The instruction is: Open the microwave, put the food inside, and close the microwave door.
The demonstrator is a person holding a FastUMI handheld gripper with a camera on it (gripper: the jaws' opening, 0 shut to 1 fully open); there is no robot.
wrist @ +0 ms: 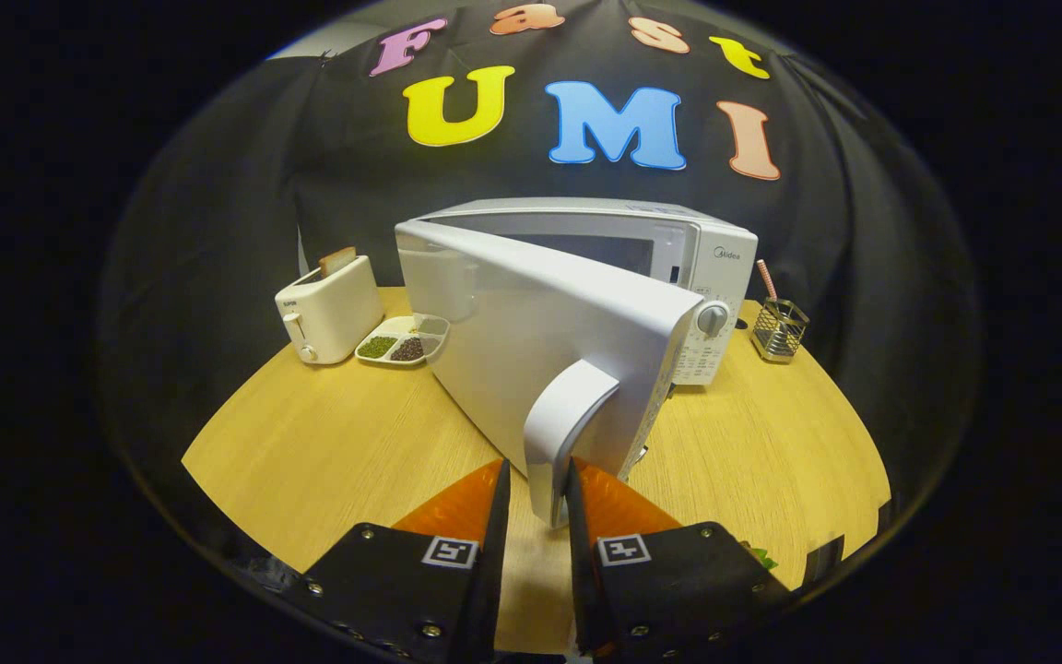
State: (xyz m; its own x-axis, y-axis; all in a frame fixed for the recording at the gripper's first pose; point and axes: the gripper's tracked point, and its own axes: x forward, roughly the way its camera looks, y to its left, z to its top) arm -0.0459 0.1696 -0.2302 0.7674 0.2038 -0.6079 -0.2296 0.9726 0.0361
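Wood table (328, 452), microwave (678, 249) in the middle of the frame, door (531, 341) swung part open

The gripper (536, 489) pinches the upright door handle (563, 433) between both fingers at bottom middle; the door hinges at its left

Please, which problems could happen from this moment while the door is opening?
The gripper is shut on the door handle near its lower end, so it might slip off. The swinging microwave door passes close to the divided dish beside the toaster and might knock it.

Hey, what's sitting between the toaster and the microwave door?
In the gripper view, a divided dish of dark and green grains lies between the toaster and the open microwave door.
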